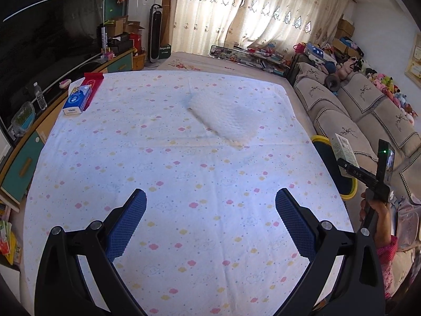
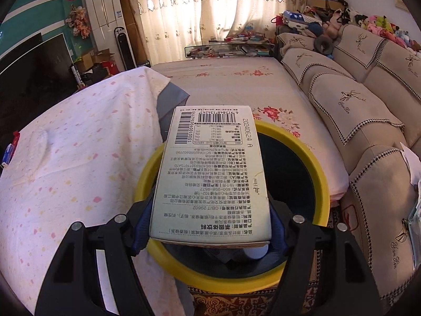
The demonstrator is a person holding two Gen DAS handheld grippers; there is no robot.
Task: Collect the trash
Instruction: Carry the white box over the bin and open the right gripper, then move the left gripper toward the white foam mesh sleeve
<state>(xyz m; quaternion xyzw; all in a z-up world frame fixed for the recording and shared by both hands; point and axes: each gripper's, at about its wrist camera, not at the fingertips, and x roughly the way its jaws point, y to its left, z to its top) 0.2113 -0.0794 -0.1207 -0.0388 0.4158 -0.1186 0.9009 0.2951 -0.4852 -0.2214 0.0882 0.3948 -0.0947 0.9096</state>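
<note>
A bench [image 1: 184, 184] draped in cloud-dotted cloth fills the left wrist view, a dimpled white paper towel [image 1: 223, 118] lying mid-surface. Beside it stands a round, yellow-rimmed bin [image 2: 319, 184]. The right gripper [image 2: 210, 233] tilts downward, its blue fingers [image 2: 143, 226] clamping a pale rectangular carton [image 2: 210, 173] above the bin's mouth. The left gripper [image 1: 210, 221] hovers, fingers wide and empty.

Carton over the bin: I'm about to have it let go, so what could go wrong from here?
1. The carton sticks out past the yellow rim of the bin on the far side; it may catch there or tip out.
2. The right gripper clamps only its near end, so it may swing on release.
</note>
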